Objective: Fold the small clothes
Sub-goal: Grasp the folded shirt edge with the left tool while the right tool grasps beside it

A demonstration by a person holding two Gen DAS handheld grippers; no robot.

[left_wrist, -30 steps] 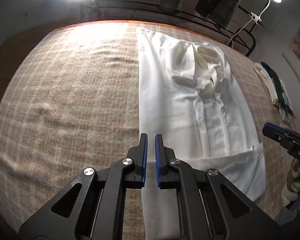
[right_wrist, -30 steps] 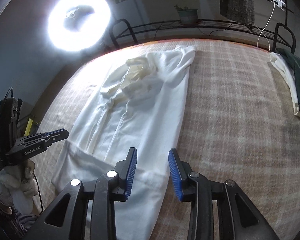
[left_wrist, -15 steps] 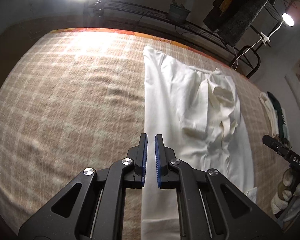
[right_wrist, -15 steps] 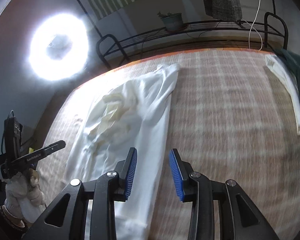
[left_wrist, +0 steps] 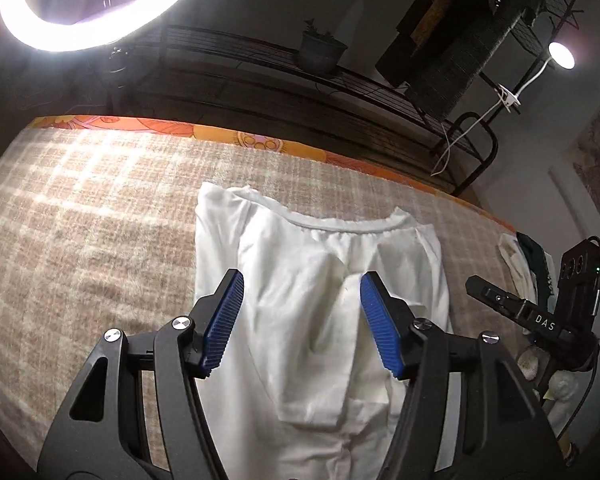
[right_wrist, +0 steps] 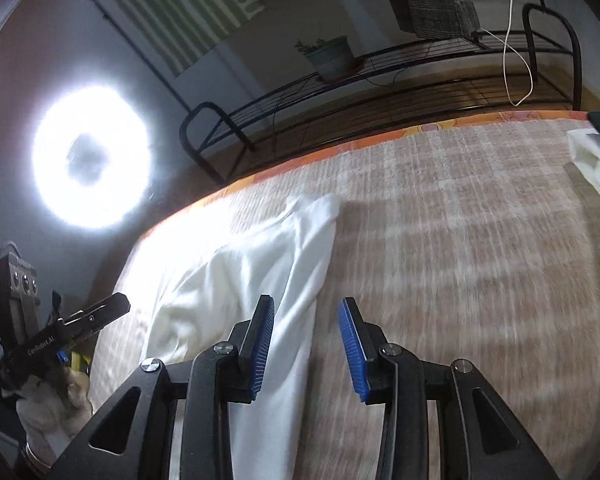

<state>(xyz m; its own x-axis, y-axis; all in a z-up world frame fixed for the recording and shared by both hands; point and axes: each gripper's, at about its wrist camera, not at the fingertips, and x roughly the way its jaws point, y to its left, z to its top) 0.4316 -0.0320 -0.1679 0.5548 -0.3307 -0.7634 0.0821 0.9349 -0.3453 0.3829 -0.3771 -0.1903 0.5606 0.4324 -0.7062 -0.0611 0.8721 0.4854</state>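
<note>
From the left wrist view, the left gripper (left_wrist: 302,320) hangs with its jaws spread wide and empty over the white garment (left_wrist: 312,280), which lies on the checked blanket (left_wrist: 92,216) with its gathered waistband at the far end, and the right gripper (left_wrist: 496,300) shows to the right of the garment. From the right wrist view, the right gripper (right_wrist: 306,344) is parted and holds nothing, poised above the garment's (right_wrist: 260,264) right edge, with the ring light (right_wrist: 92,156) glaring beyond the garment's left side.

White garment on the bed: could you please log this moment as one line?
left tool: open, above white garment | right tool: open, at garment edge | garment: on plaid blanket, unheld
</note>
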